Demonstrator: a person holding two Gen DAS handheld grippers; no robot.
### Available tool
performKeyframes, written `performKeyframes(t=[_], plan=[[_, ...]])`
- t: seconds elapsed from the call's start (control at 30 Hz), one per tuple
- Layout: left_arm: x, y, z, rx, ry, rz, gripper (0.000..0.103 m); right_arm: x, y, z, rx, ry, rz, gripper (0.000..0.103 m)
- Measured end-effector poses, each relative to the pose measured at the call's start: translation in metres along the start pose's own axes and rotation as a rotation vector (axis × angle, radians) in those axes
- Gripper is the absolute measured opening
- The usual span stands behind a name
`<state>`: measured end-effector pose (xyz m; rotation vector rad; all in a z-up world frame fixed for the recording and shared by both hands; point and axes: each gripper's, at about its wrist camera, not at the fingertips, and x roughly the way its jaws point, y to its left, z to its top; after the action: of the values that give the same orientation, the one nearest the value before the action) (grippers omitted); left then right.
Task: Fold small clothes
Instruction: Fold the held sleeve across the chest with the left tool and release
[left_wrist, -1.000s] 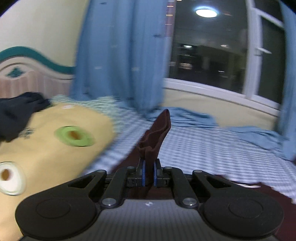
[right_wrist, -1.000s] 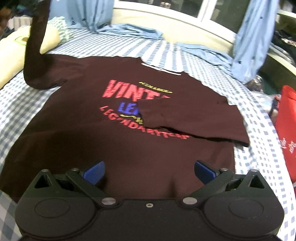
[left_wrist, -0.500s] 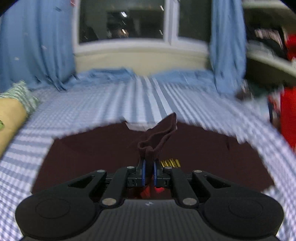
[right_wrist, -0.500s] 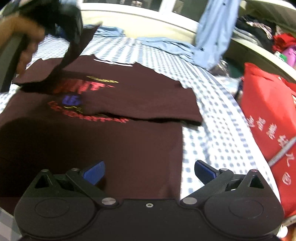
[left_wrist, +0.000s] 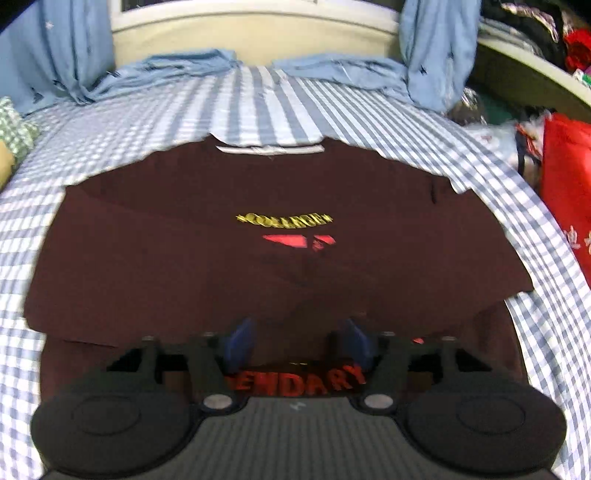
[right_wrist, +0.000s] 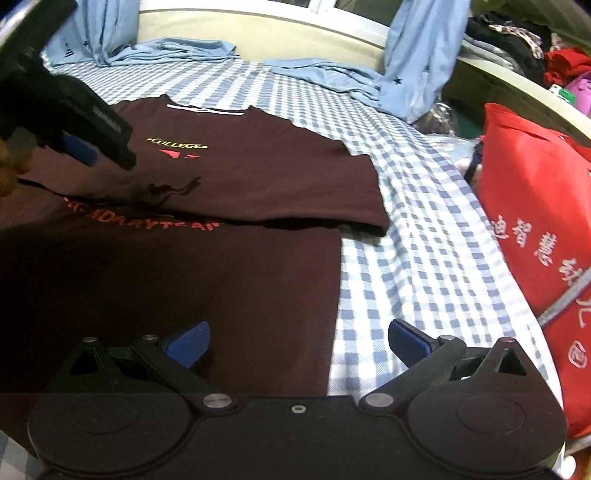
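Observation:
A dark maroon T-shirt with yellow and red lettering lies flat on the blue checked bed, both sleeves folded across its chest. My left gripper is open and empty just above the shirt's middle, over the red lettering. It also shows in the right wrist view at upper left, hovering over the shirt. My right gripper is open and empty above the shirt's lower right edge, where cloth meets the bed.
A red bag with white characters stands at the bed's right side. Light blue curtains and bunched blue cloth lie at the far edge under the window. Piled clothes fill the ledge at far right.
My left gripper carried the left sleeve across the shirt, laid it on the chest and opened. My right gripper shifted right toward the shirt's edge and stayed open.

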<state>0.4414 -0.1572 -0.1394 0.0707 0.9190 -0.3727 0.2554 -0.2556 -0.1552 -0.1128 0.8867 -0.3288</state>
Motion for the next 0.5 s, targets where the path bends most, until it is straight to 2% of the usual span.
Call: performKeyframes(t=[0.13,0.2,0.27,0.4,0.5], plan=[[-0.01,0.039,0.007,-0.044,-0.014,0.075,0.076,0.006,0.012,0.008,-0.019,-0.013,0.026,0.103],[-0.015,0.065,0.01,-0.079,-0.017,0.137,0.088,0.01,0.019,0.011,-0.029,-0.011,0.037,0.103],[-0.013,0.093,0.013,-0.127,-0.023,0.21,0.095,0.011,0.026,0.013,-0.038,-0.012,0.045,0.103],[-0.001,0.159,0.019,-0.244,-0.01,0.315,0.097,0.011,0.04,0.013,-0.049,-0.001,0.053,0.103],[0.012,0.206,0.021,-0.325,0.003,0.361,0.097,0.01,0.05,0.012,-0.056,0.018,0.045,0.103]])
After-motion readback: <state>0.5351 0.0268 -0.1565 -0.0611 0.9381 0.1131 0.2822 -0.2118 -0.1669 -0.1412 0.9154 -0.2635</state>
